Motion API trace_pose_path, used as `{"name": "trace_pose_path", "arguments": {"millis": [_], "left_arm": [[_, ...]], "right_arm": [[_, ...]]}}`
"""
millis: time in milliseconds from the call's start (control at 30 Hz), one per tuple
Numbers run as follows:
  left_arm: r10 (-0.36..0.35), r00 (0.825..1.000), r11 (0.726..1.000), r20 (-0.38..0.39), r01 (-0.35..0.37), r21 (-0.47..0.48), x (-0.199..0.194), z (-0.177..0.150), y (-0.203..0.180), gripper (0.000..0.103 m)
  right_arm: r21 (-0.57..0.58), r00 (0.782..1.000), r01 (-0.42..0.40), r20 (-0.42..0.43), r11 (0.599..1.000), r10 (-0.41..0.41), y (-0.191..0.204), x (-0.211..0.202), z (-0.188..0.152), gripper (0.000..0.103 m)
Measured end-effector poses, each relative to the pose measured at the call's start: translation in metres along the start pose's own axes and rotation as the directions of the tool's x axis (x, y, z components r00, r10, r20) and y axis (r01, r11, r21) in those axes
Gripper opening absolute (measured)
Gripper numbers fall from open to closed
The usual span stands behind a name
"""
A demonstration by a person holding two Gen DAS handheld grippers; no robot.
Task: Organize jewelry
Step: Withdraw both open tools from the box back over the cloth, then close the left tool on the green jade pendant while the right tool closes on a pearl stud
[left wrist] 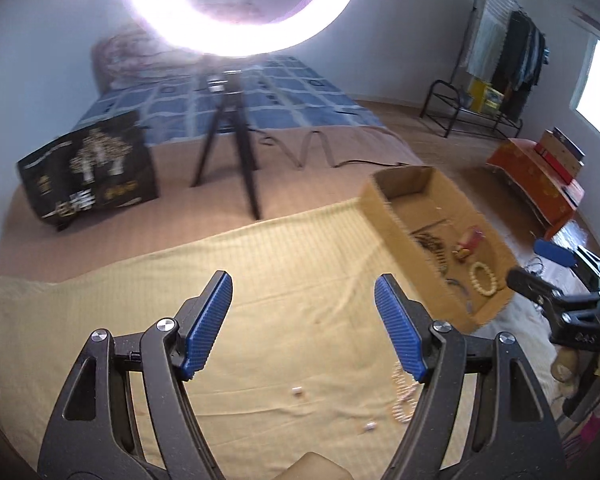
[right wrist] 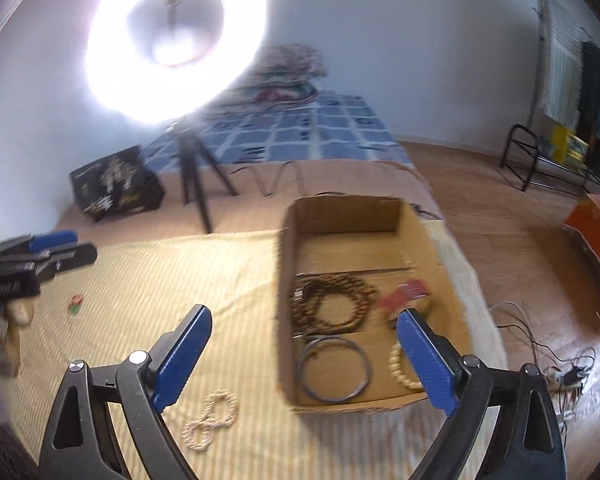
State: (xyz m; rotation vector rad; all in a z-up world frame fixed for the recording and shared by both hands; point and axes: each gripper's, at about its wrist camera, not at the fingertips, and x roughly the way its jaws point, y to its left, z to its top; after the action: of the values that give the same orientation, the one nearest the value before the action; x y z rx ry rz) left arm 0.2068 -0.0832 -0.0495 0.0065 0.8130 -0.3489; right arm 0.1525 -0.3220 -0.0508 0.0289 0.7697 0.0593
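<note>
Both grippers, left (left wrist: 303,328) and right (right wrist: 304,356), fingers wide, empty; cardboard box (right wrist: 340,216) beyond right fingers, pale bead necklace (right wrist: 211,420) beneath.

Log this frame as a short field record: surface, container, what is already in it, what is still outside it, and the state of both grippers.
surface: yellow cloth
container: open cardboard box
in box: brown bead necklace, metal bangles, cream bead bracelet, red item
outside box: cream bead strand on the cloth, small red-green piece, loose white beads
left gripper: open, empty
right gripper: open, empty, near the box's front edge
</note>
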Motion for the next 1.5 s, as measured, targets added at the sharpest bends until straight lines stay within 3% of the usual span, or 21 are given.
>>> {"name": "trace_pose_path", "arguments": {"millis": [167, 467, 700, 867, 1000, 1200, 1500], "left_arm": [[0.04, 0.999, 0.997, 0.004, -0.04, -0.062, -0.007, -0.004, 0.043, 0.076], [0.116, 0.993, 0.987, -0.015, -0.117, -0.11, -0.013, -0.019, 0.103, 0.076], [0.168, 0.983, 0.97, -0.08, -0.179, -0.162, -0.001, -0.039, 0.149, 0.076], [0.148, 0.979, 0.955, -0.137, -0.177, -0.237, 0.012, -0.055, 0.181, 0.076], [0.122, 0.973, 0.953, -0.194, -0.17, -0.251, 0.027, -0.065, 0.192, 0.068], [0.112, 0.961, 0.961, -0.252, -0.17, -0.22, 0.044, -0.078, 0.19, 0.068], [0.147, 0.945, 0.971, -0.292, -0.193, -0.138, 0.061, -0.094, 0.178, 0.068]], "right_arm": [[-0.022, 0.996, -0.088, -0.028, 0.996, 0.088, 0.03, 0.005, -0.008, 0.095], [-0.084, 0.981, -0.18, -0.084, 0.98, 0.173, 0.084, 0.021, -0.019, 0.095], [-0.136, 0.973, -0.206, -0.132, 0.969, 0.189, 0.121, 0.043, -0.027, 0.09], [-0.152, 0.961, -0.233, -0.189, 0.96, 0.204, 0.137, 0.062, -0.034, 0.083], [-0.164, 0.951, -0.248, -0.228, 0.955, 0.208, 0.146, 0.077, -0.041, 0.076], [-0.226, 0.938, -0.262, -0.287, 0.938, 0.193, 0.158, 0.097, -0.056, 0.058], [-0.317, 0.931, -0.277, -0.322, 0.907, 0.172, 0.177, 0.111, -0.07, 0.044]]}}
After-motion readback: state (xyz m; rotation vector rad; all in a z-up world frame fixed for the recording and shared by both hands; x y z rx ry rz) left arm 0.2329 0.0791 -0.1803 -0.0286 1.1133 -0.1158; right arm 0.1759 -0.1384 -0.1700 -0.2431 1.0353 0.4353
